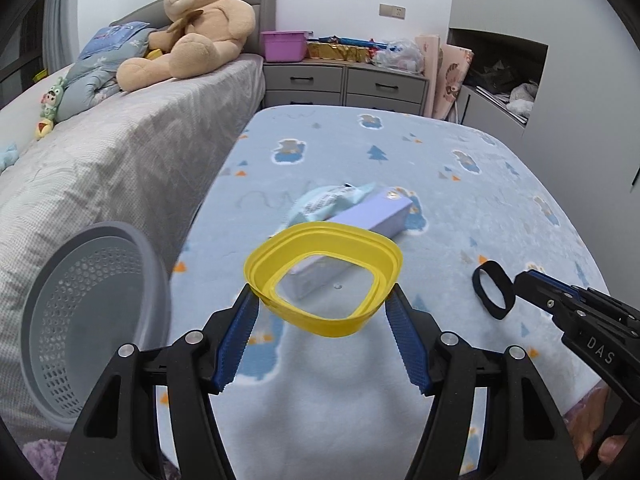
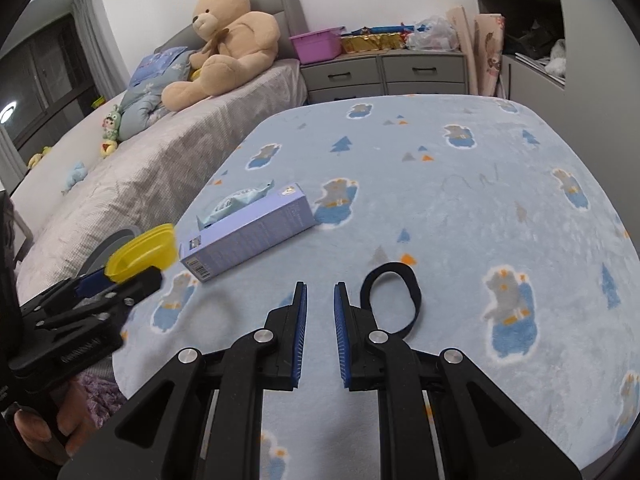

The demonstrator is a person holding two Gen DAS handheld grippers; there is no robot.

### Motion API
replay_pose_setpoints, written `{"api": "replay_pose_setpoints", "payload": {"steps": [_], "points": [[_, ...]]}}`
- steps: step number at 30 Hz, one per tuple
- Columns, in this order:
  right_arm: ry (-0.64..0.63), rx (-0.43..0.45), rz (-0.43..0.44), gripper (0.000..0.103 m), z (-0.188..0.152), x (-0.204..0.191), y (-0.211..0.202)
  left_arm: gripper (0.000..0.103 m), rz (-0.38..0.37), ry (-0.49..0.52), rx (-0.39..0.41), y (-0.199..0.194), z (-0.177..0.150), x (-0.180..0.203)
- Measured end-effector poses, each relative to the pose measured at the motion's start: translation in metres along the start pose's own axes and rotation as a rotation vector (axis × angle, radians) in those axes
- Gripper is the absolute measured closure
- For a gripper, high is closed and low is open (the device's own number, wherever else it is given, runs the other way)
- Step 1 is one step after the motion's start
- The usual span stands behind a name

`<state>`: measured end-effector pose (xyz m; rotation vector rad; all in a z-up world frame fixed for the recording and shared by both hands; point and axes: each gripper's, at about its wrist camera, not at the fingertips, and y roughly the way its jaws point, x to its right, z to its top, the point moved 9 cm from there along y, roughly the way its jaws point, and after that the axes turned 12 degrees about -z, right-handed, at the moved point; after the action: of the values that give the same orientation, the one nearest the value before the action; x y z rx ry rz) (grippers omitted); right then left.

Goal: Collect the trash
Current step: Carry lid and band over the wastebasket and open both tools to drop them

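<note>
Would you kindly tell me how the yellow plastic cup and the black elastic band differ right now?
The yellow plastic cup is held off the blanket between the left gripper's fingers, while the black elastic band lies flat on the blue blanket, ungripped beside the right gripper. The cup is a rigid, deep shell; the band is a thin, limp loop. Both show an open centre.

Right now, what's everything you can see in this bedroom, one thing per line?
Yellow cup: one, yellow, held between the left gripper's fingers above the blanket.
Box: one, lilac, lying on the blanket.
Wrapper: one, pale teal, behind the box.
Black band: one, black loop, on the blanket by the right gripper.
Basket: one, grey, perforated, beside the bed.
Teddy bear: one, tan, on the bed.
Tub: one, purple, on the grey drawers.
Left gripper: shut on the cup.
Right gripper: slightly open, empty.
</note>
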<state>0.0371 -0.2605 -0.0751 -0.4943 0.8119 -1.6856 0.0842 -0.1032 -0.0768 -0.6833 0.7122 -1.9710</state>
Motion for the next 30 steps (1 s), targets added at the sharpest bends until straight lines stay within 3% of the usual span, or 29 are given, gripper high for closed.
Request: {"api": "replay_pose_setpoints", "payload": {"steps": [3,5,6,7,12,20,21,22,24,25,30], "points": [[0.018,-0.021,-0.042,0.084,-0.006,0.011,0.006,0.040,0.008,-0.010,0.011,-0.008,-0.002,-0.011],[0.024,-0.023,-0.079,0.073,-0.010,0.020,0.009,0.040,0.010,-0.021,0.018,-0.013,-0.003,-0.019],[0.022,-0.020,-0.096,0.058,-0.012,0.024,0.011,0.040,0.012,-0.024,0.021,-0.015,-0.004,-0.022],[0.020,-0.017,-0.110,0.051,-0.013,0.027,0.013,0.040,0.013,-0.027,0.023,-0.017,-0.005,-0.024],[-0.011,-0.038,-0.146,0.044,-0.016,0.027,0.032,0.040,0.028,-0.039,0.032,-0.025,-0.009,-0.040],[-0.056,-0.082,-0.238,0.044,-0.018,0.023,0.068,0.040,0.070,-0.072,0.052,-0.040,-0.012,-0.074],[-0.063,-0.094,-0.248,0.048,-0.020,0.023,0.072,0.040,0.074,-0.076,0.054,-0.042,-0.012,-0.077],[-0.067,-0.102,-0.257,0.064,-0.021,0.023,0.074,0.040,0.078,-0.080,0.056,-0.043,-0.013,-0.082],[-0.068,-0.098,-0.267,0.081,-0.021,0.023,0.073,0.040,0.087,-0.088,0.061,-0.047,-0.013,-0.091],[-0.063,-0.099,-0.252,0.095,-0.020,0.022,0.071,0.040,0.090,-0.091,0.062,-0.048,-0.014,-0.094],[-0.057,-0.071,-0.206,0.097,-0.015,0.003,0.056,0.040,0.107,-0.112,0.069,-0.054,-0.016,-0.114]]}}
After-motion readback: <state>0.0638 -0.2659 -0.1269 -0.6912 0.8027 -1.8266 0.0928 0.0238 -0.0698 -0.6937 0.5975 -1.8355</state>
